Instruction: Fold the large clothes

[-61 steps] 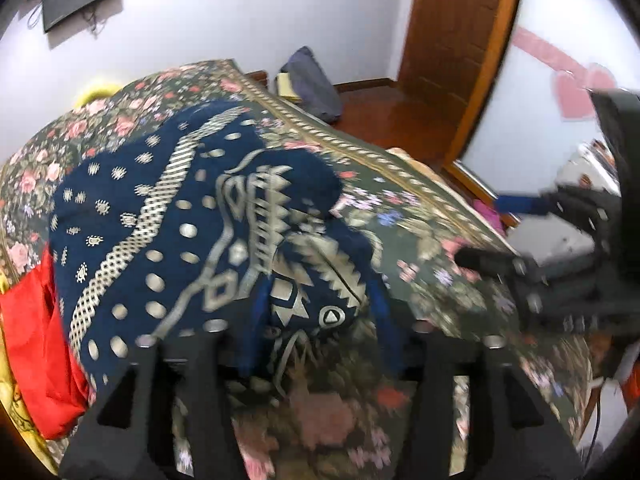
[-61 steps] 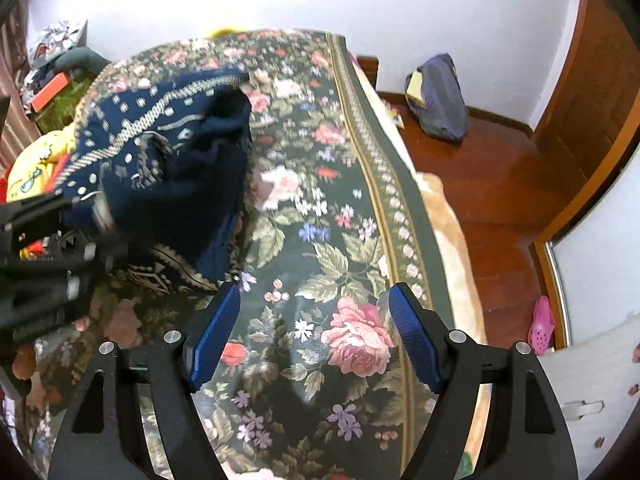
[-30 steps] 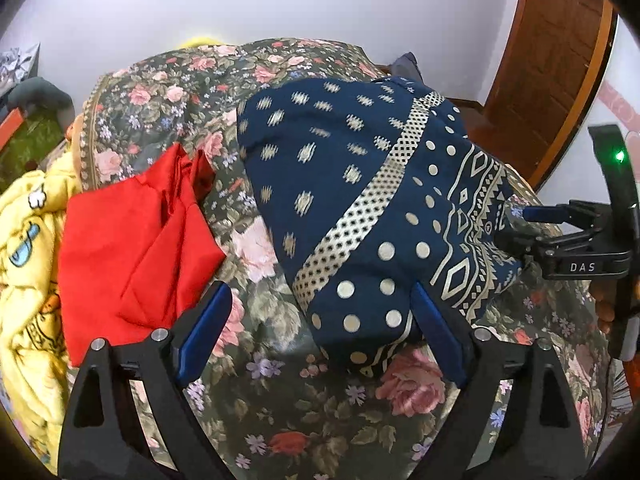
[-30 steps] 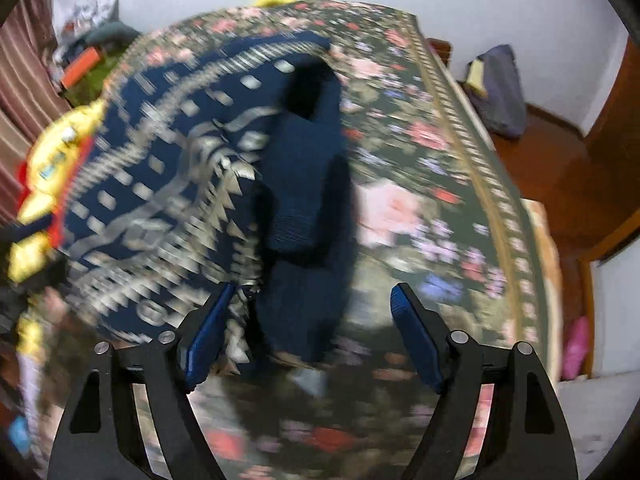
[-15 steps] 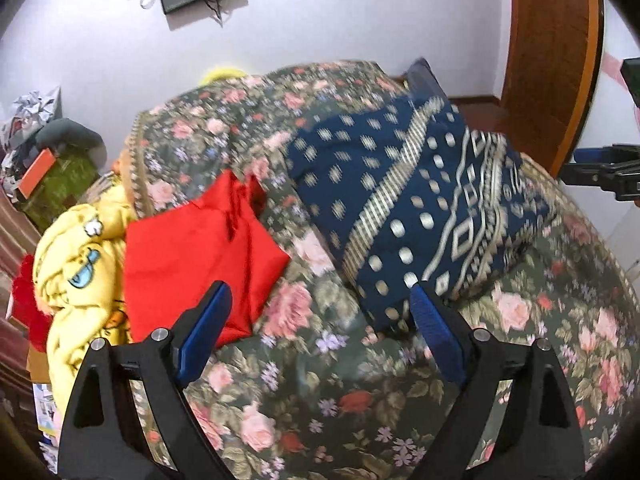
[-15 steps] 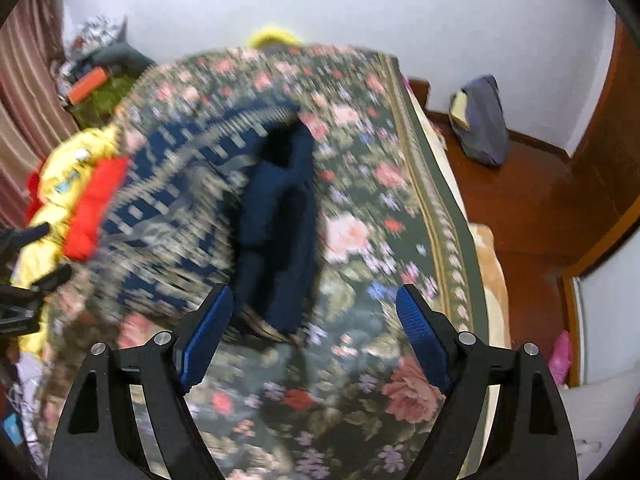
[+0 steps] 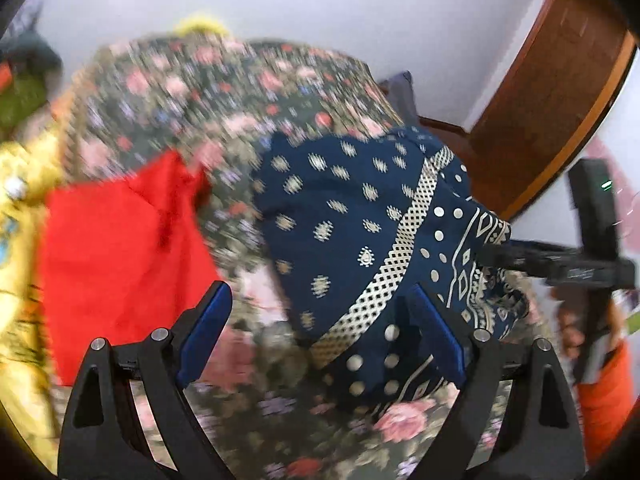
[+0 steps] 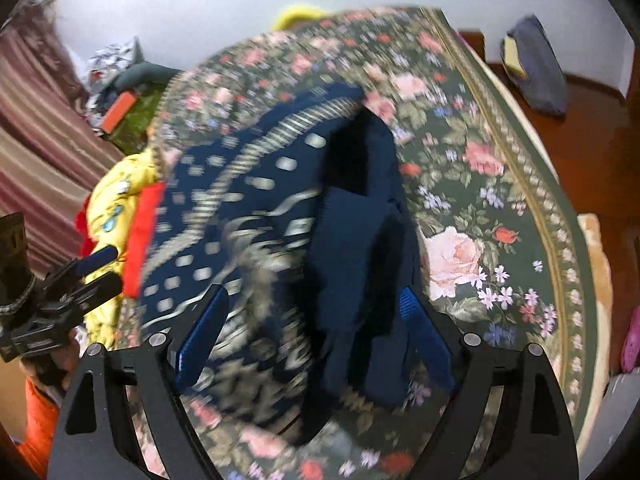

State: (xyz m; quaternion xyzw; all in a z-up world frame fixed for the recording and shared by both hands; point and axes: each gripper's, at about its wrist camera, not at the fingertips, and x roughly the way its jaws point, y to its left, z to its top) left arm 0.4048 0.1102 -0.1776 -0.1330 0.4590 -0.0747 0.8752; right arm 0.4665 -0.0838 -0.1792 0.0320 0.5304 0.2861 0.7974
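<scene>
A navy garment [image 7: 352, 232] with gold dots and bands lies folded on the floral bedspread [image 7: 224, 92]. My left gripper [image 7: 320, 336] hovers open over its near left part, and its right pad lies over the cloth without pinching it. In the right wrist view the same navy garment [image 8: 352, 248] fills the middle, blurred. The jaws of my right gripper [image 8: 312, 332] are opening, with the garment's dark fold in the gap but not pressed. Each gripper shows in the other's view: the right gripper [image 7: 520, 256] touches the garment's right edge, and the left gripper [image 8: 96, 272] is at its left.
A red cloth [image 7: 120, 248] and a yellow printed garment [image 7: 16, 200] lie left of the navy one. The bed's right edge [image 8: 576, 264] drops to a wooden floor with a grey bag [image 8: 536, 64]. A brown door [image 7: 560, 100] stands at the right. Orange sleeves [image 8: 36, 412] hold the grippers.
Two seconds ago my left gripper was shut on the garment's edge, and it now stands open. Both grippers have since come back closer over the garment. The right jaws stand wider.
</scene>
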